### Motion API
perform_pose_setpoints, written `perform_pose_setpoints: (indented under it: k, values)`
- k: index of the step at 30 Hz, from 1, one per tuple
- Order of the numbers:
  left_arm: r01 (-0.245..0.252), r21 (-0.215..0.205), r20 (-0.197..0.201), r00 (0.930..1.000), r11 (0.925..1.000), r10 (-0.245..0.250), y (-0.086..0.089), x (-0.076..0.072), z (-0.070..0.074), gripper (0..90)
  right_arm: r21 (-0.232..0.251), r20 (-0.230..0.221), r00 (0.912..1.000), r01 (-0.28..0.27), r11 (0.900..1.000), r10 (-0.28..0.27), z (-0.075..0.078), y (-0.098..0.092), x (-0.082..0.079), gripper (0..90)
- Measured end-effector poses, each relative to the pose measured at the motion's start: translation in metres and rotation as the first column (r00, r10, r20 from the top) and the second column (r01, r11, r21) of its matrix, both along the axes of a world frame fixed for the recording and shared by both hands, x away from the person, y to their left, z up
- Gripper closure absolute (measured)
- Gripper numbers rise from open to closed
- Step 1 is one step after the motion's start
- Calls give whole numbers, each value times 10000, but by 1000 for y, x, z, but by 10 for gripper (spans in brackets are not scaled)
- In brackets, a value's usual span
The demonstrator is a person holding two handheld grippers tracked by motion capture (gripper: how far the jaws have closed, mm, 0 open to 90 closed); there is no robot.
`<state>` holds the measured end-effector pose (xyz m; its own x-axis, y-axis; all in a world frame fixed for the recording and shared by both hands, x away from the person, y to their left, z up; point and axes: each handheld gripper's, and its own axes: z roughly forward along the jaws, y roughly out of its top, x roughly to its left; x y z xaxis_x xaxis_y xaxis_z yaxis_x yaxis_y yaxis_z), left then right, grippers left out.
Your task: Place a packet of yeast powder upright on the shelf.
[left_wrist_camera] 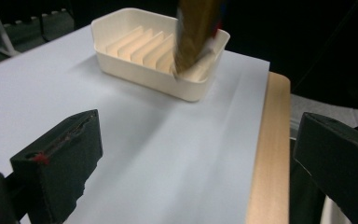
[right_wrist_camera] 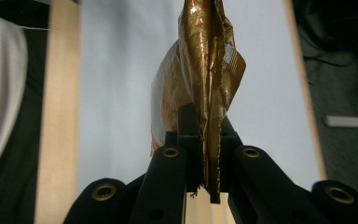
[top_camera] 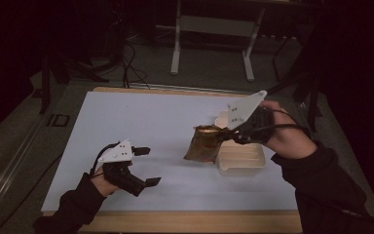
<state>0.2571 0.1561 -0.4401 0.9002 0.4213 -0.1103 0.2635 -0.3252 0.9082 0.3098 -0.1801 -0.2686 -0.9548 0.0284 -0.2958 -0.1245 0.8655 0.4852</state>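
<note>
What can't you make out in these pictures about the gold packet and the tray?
- Printing on the gold packet: too small and dim in the high view, edge-on in the right gripper view.
- Top of the packet: cut off by the upper edge in the left gripper view.
- Far right corner of the cream tray: hidden behind the packet there.
- Right gripper fingers: pressed together on the packet, so the clamped strip is covered.

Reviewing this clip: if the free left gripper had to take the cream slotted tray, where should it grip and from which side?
Grip the tray's plain long side wall, jaws straddling the rim from above. That upright rim is thin enough for the open left gripper, and that side faces it. Avoid the corner where the gold packet, clamped in the right gripper, hangs over the tray.
</note>
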Motion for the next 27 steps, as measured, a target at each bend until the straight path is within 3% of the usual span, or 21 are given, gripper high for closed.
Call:
perform_pose_setpoints:
  k: [5,10,15,18,21,25,27]
  values:
    - [-349,-390,-91,9994,9986,346,13,-5,-10,23,404,413,9975,551,9977,-567,9,-22,10,869]
    - [-653,-442,-246,9976,9969,642,21,-8,-19,23,730,539,9927,1037,9919,-1078,13,-44,23,868]
    - [-869,-533,-354,9957,9948,851,24,-10,-27,23,675,583,9866,1481,9867,-1521,9,-59,33,867]
    - [-1022,-381,-412,9941,9940,1006,26,-12,-33,19,553,566,9816,1795,9822,-1826,1,-73,42,865]
    - [-1064,-409,-673,9923,9935,1036,27,-13,-36,4,462,482,9781,2005,9786,-2026,-6,-82,48,865]
    - [-1009,-231,-647,9930,9946,992,25,-15,-40,4,244,526,9749,2151,9763,-2161,-16,-91,55,862]
    - [-955,-357,-737,9930,9948,927,26,-14,-42,4,102,550,9744,2180,9759,-2182,-23,-94,59,861]
